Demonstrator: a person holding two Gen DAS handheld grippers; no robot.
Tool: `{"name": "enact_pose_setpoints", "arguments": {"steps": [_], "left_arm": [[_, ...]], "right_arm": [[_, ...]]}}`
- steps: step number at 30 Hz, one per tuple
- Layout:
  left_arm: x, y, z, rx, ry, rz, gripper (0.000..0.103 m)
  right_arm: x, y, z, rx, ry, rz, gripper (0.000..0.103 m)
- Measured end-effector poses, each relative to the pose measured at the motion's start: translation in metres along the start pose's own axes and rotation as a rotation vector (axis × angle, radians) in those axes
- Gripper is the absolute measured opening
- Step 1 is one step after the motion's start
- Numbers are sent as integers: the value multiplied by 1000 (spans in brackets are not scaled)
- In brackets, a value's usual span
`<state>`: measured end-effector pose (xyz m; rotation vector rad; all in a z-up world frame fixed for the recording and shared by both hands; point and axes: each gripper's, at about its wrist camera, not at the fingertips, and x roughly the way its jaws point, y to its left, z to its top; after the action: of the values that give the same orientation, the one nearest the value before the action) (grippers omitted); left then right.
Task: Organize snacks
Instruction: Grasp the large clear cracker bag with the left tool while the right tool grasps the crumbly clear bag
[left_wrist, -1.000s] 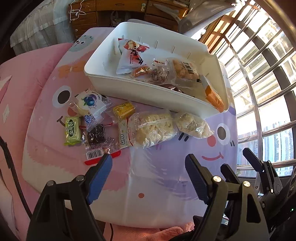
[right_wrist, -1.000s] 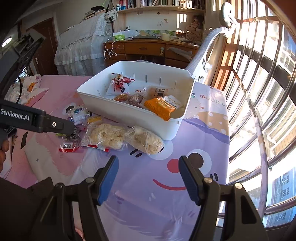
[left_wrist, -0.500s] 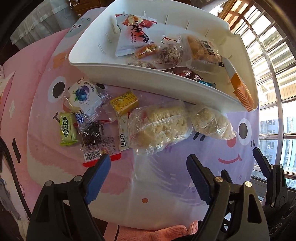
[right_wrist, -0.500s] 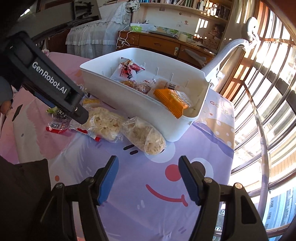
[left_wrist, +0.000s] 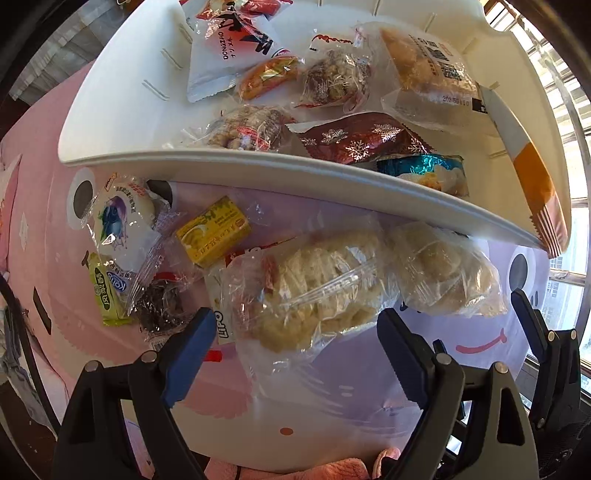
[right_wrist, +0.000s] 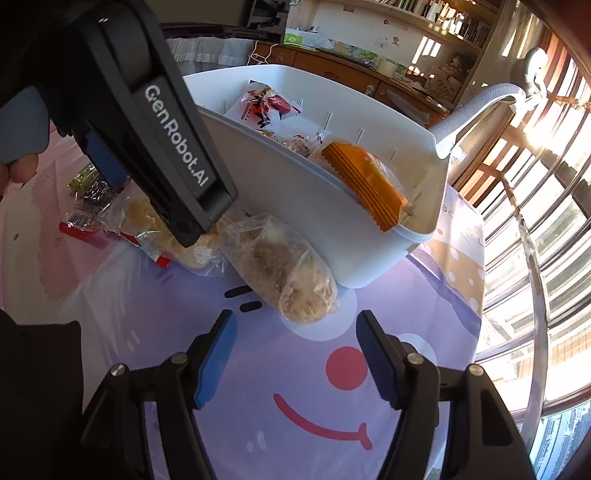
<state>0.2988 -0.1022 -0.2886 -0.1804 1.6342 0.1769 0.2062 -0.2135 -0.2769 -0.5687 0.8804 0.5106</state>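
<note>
A white bin holds several snack packets, with an orange pack at its right end. On the cartoon tablecloth in front lie a large clear bag of pale crackers, a second clear bag, a yellow packet, a blueberry packet, a green packet and a dark one. My left gripper is open, its jaws either side of the large cracker bag's near end. My right gripper is open and empty, just short of the second clear bag.
The left gripper's black body crosses the upper left of the right wrist view. The bin stands right behind the loose snacks. A window with metal bars is on the right, a wooden desk behind.
Both grippers have moved forward and down toward the loose snacks. The left one has closed in on the large cracker bag, the right one on the second clear bag. Both stayed open.
</note>
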Motion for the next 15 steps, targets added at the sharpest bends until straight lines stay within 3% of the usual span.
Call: {"name": "enact_pose_setpoints", "arguments": {"steps": [15], "left_arm": [[30, -26, 35, 33, 41, 22, 96]], "right_arm": [[23, 3, 12, -37, -9, 11, 65]]}}
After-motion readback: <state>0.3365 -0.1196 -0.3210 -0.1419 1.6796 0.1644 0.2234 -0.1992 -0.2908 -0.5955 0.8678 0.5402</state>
